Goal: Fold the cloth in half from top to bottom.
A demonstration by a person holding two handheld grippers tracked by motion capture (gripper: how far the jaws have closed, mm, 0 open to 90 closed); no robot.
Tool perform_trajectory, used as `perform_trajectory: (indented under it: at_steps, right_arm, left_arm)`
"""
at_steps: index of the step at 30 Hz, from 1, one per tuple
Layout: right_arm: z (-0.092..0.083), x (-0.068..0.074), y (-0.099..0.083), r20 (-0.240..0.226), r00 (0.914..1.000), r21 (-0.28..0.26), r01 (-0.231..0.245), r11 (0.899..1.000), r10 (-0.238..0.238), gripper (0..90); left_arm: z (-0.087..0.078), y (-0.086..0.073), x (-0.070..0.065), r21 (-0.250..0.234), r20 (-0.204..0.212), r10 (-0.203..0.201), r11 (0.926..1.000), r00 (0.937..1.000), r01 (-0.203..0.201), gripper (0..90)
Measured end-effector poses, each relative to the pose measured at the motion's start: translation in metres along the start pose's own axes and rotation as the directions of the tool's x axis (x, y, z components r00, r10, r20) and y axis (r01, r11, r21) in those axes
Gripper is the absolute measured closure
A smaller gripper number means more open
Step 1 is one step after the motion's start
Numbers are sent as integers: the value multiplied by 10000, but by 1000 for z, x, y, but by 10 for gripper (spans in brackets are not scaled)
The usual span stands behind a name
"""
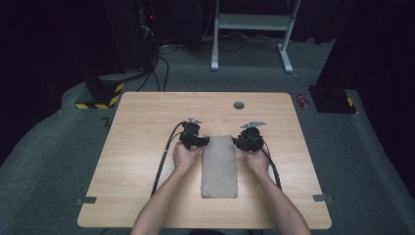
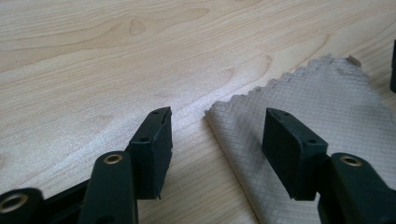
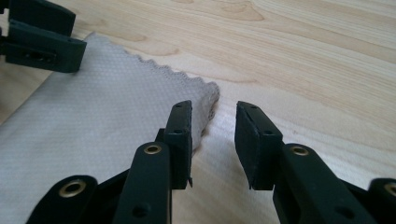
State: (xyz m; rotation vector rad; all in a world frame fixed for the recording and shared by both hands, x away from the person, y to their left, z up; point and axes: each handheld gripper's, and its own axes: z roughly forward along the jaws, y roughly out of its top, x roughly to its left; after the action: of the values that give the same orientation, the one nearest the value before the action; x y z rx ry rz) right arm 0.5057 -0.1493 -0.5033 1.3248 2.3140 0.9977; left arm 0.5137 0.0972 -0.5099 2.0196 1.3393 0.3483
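A beige folded cloth (image 1: 219, 166) with zigzag edges lies lengthwise in the middle of the wooden table (image 1: 147, 122). My left gripper (image 1: 203, 141) is at the cloth's far left corner. In the left gripper view its jaws (image 2: 217, 140) stand open, low over the wood, with the corner of the cloth (image 2: 317, 107) reaching in between them, not pinched. My right gripper (image 1: 238, 142) is at the far right corner. Its jaws (image 3: 214, 140) are open too, one over the cloth (image 3: 93, 116), the other over bare wood, the corner just ahead of the gap. The left gripper (image 3: 42, 42) shows across the cloth.
A round cable hole (image 1: 239, 105) sits in the table's far middle. Beyond the table are a white desk frame (image 1: 249, 22), a black stand with yellow-black stripes (image 1: 100, 95) and a red can (image 1: 303, 102) on the grey floor. Cables trail back from both grippers.
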Motion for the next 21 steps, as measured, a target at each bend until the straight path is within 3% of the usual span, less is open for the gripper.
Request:
perform_trajectory:
  at_steps: [10, 14, 17, 21]
  right_arm:
    - [18, -6, 0, 199, 9983, -183, -553, 9983, 556, 650]
    - [23, 0, 7, 460, 9989, 32, -15, 10000, 13, 656]
    - [28, 8, 11, 613, 9963, 129, 591, 9982, -598, 689]
    - [28, 6, 11, 517, 9973, 113, 516, 9986, -521, 724]
  left_arm:
    - [5, 2, -6, -15, -281, 356, 9994, 9990, -357, 478]
    - [7, 3, -14, 253, -658, 1154, 9932, 9911, -1140, 480]
    - [7, 3, -13, 216, -622, 1078, 9941, 9922, -1066, 499]
    - [7, 4, -12, 201, -629, 1111, 9937, 9918, -1101, 544]
